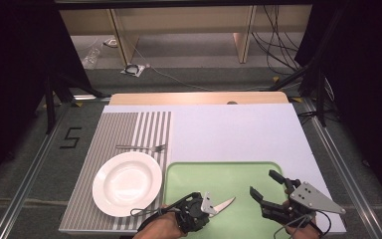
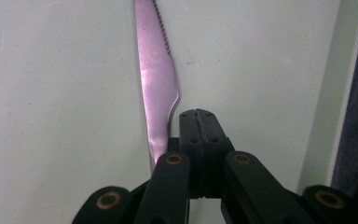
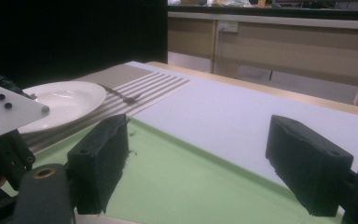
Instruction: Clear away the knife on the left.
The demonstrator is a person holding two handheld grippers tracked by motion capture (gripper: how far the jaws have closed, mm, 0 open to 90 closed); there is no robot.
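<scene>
Left gripper jaws pressed together with nothing between them, knife lying just beside them on the green tray at its near left, right gripper jaws wide apart and empty over the tray's near right, plate and fork left on the striped mat.

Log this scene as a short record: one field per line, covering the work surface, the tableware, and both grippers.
surface: white table with a striped placemat at left and a green tray at the near middle
plate: white plate, empty, on the placemat
fork: fork lying on the placemat beyond the plate
knife: knife over the tray, serrated blade pointing away from the left gripper
left gripper: left gripper, jaws closed together, knife handle alongside them; whether it is clamped cannot be told
right gripper: right gripper, jaws wide open, empty, over the tray
</scene>
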